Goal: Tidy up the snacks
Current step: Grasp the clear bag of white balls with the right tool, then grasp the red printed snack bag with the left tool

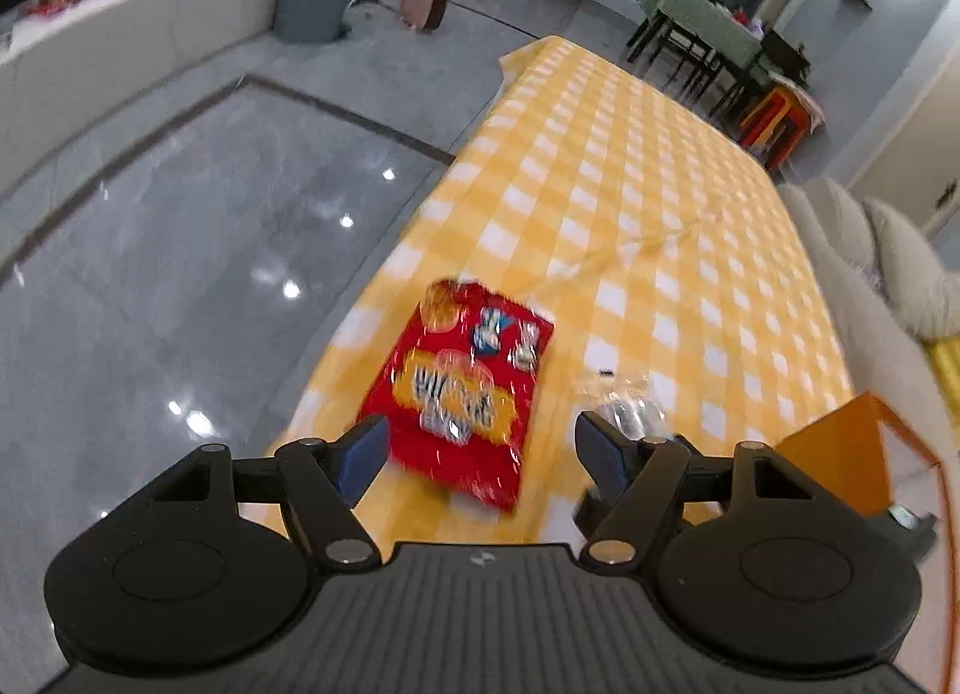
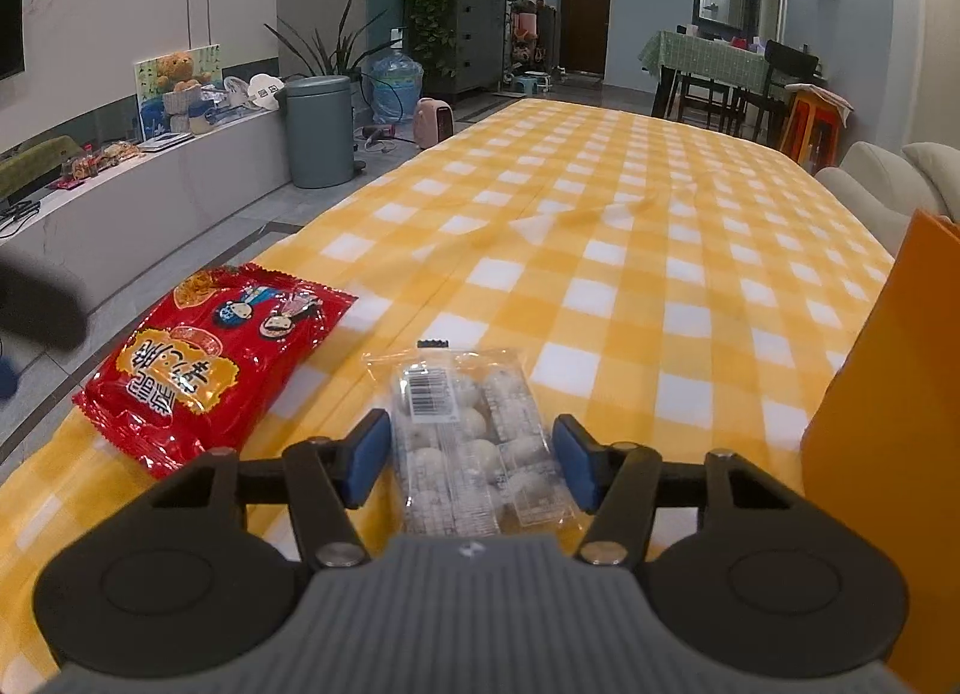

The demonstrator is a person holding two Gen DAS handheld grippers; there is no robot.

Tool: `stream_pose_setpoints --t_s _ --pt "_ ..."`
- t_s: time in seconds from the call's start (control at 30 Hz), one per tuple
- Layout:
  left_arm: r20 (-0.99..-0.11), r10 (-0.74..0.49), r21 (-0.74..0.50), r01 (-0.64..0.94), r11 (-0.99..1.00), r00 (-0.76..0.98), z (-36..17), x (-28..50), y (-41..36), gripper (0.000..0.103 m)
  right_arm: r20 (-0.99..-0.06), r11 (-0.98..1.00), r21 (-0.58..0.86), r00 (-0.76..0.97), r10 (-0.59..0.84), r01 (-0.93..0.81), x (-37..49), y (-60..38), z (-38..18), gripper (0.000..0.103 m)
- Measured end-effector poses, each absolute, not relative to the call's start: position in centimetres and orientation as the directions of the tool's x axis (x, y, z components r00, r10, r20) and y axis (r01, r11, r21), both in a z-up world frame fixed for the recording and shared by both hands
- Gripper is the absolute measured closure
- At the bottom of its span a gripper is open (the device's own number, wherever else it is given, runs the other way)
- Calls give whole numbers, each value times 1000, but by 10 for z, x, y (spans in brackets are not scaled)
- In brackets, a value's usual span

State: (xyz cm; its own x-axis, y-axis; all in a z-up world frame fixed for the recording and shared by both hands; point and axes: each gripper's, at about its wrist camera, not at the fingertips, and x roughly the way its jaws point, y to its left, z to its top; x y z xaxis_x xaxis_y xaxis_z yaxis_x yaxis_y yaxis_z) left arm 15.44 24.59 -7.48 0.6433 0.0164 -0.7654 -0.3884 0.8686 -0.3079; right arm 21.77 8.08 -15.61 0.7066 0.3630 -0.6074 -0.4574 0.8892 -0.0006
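Right wrist view: a clear crinkly plastic packet of round white pastries [image 2: 477, 442], with a barcode label on top, lies flat on a table covered in a yellow and white checked cloth [image 2: 630, 250]. The right gripper [image 2: 471, 457] straddles the packet, one blue pad [image 2: 366, 457] at each long side. The pads stand at the packet's edges, but whether they press on it cannot be told. To the left lies a glossy red foil snack bag [image 2: 210, 364] with zigzag sealed ends, cartoon faces and yellow lettering, near the table's left edge. A smooth orange box wall [image 2: 888, 394] rises at the far right.

Left wrist view, blurred: the left gripper [image 1: 480, 454] hovers with its jaws spread wide and nothing between the pads. The red bag [image 1: 462, 394] lies just ahead, its near end reaching between the two blue pads [image 1: 363, 454]. The clear packet [image 1: 630, 409] shows just past the right pad, the orange box [image 1: 840, 454] further right.
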Motion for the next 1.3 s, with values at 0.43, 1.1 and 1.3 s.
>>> stream_pose_setpoints --t_s 0.43,1.1,1.3 --pt "-762 38 -188 -277 942 647 -110 202 244 15 -608 890 10 704 367 -456 215 78 -156 44" --pt "-795 160 12 -250 968 585 -137 222 221 0 -608 891 8 705 365 -454 215 78 -156 44" --pt "-767 174 9 -261 965 617 -137 218 220 14 -609 891 8 705 365 -454 215 78 -155 44"
